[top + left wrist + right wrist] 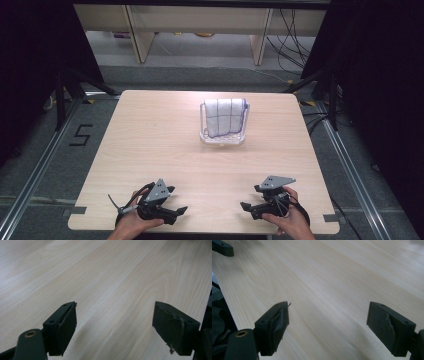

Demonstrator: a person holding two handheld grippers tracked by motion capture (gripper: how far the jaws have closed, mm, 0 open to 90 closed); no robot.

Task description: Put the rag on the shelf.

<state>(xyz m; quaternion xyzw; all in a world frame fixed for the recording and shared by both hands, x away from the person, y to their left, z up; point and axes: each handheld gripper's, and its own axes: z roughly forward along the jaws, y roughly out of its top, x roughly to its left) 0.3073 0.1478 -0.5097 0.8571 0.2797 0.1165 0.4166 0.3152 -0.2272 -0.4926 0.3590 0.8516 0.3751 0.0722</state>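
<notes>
Resting near the table's front edge with jaws wide and empty, the left gripper and right gripper sit well short of the folded cloth in the clear basket, so a hasty reach could tip that light basket.

black grippers, grey triangular plates, cables
</notes>
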